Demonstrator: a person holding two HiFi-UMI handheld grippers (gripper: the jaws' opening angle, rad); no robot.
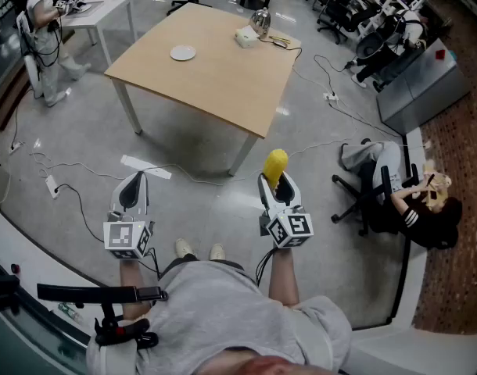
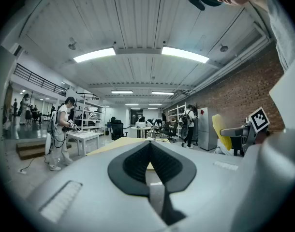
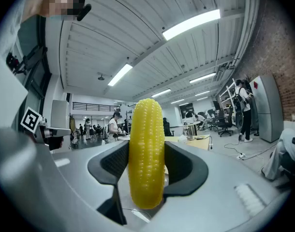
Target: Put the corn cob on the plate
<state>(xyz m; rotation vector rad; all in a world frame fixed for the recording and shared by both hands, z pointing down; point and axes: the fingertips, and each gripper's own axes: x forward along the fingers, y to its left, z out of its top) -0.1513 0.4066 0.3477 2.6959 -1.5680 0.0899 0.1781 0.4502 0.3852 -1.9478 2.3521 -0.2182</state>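
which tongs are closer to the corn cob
Right. The right tongs are clamped on the corn cob; the left tongs sit shut and empty, well off to its left.

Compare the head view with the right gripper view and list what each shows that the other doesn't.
Head view only: the white plate on the table, and the person's shoes. Right gripper view only: the ceiling lights and the pads pressing both sides of the corn cob. Both: the right gripper shut on the upright corn cob, and the table.
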